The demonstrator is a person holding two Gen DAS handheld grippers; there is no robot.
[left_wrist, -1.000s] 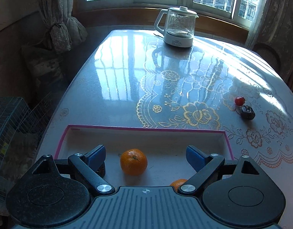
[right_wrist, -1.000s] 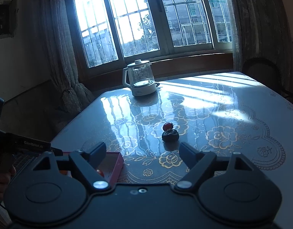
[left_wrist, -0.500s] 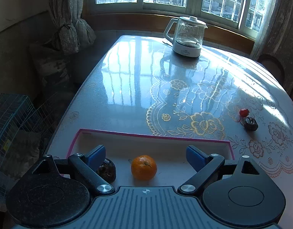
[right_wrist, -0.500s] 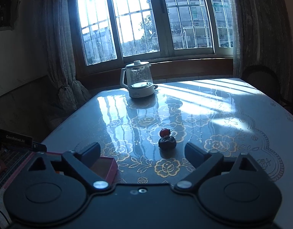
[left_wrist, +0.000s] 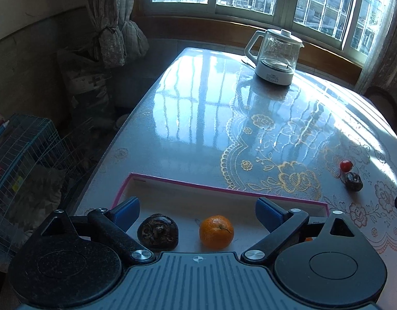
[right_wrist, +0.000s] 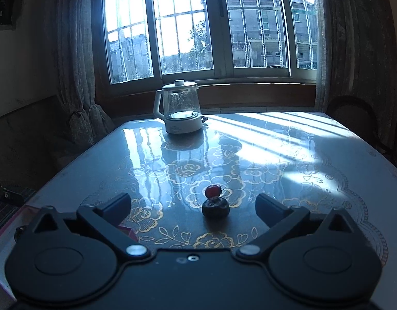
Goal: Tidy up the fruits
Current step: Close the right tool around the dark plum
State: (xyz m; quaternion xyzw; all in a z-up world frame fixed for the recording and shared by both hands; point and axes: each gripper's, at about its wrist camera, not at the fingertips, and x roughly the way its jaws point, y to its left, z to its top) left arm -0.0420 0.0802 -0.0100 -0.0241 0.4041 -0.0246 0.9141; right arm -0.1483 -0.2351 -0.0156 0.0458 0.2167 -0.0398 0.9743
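A: While the left tongs are hanging released over the pink-rimmed tray, the right tongs are lining up, spread and empty, on the dark fruit on the counter.

B: Red fruit is sitting just behind the dark one, kettle side. I'd be dropping straight down and closing low, so the red one isn't getting nudged.

A: Counting: tray is holding one tangerine and one dark fruit, plus an orange sliver at the tray's right, probably a second tangerine. Two fruits outside the tray, one kettle.
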